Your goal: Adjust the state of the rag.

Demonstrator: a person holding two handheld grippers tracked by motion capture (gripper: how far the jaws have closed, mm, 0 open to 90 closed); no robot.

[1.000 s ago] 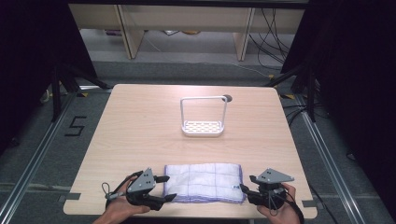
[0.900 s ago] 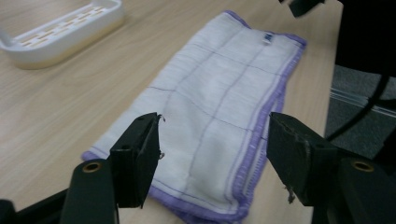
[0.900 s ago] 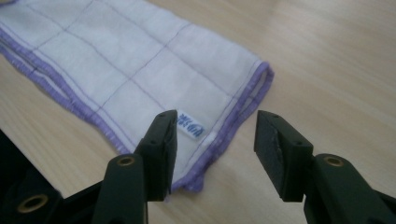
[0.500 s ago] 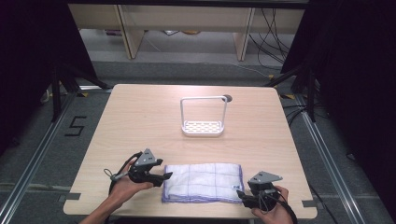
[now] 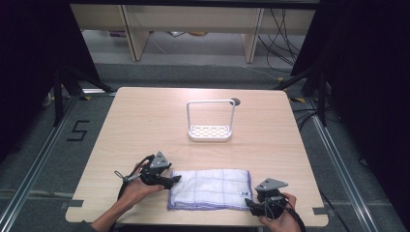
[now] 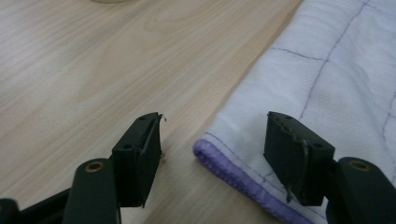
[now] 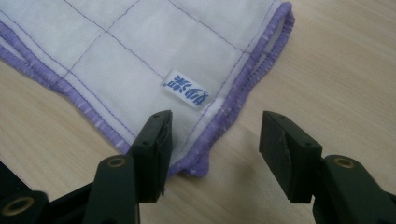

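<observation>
The bench [image 5: 145,121] is a pale wooden top. The folded white cloth [image 5: 210,189] with purple stitching and hem lies flat near its front edge, between the 2 grippers.

Half a second ago the left gripper [image 5: 167,180] sat further out to the side; it has since closed in on the cloth's far-left corner, and the right gripper [image 5: 251,205] has dropped to the front-right corner. In the left gripper view its jaws stand wide apart, straddling the purple hem [image 6: 224,163], holding nothing. In the right gripper view the jaws are likewise spread, 1 over the corner by the small blue-printed label [image 7: 190,88], 1 over bare wood, nothing held. That reads as lining up 2 corner pinches, probably for a fold or lift.

The white wire rack [image 5: 211,121] stands well behind the cloth, upright, and its perforated base looks empty.
</observation>
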